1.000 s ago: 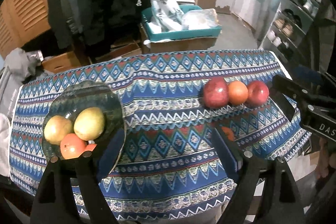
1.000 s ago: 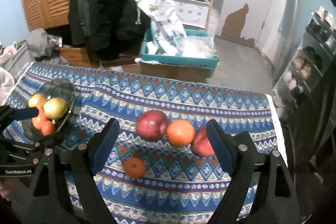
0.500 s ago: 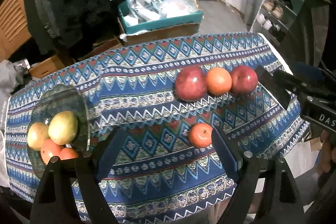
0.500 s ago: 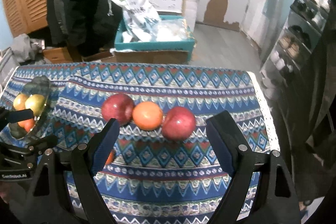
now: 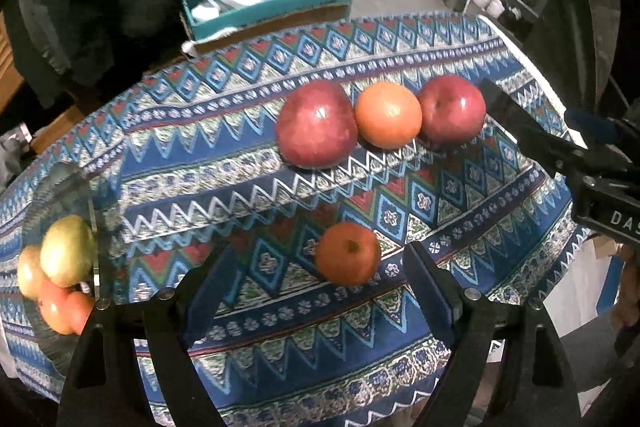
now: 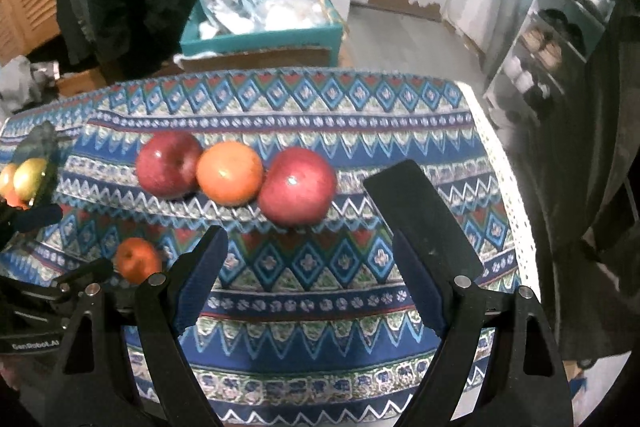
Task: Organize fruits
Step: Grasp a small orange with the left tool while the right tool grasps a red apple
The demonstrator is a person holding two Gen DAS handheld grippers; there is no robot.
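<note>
Four fruits sit in the glass bowl (image 5: 60, 187) at left; four remain on the worktop (image 5: 224, 163): two red apples (image 5: 316, 125), an orange (image 5: 388, 115), a small tangerine (image 5: 347, 253). Left tongs (image 5: 316, 279) and right tongs (image 6: 304, 251) gape empty.

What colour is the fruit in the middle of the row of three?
Orange, between two red apples. The left wrist view shows it best.

A woven tablecloth (image 5: 224, 163) with a matt, textured pattern covers the table. The red apples (image 5: 316, 125) shine glossy; the orange (image 5: 388, 115) looks duller. The plate (image 5: 60, 195) is clear glass. The gripper fingers (image 6: 424, 211) are matt black plastic with metal screws.
</note>
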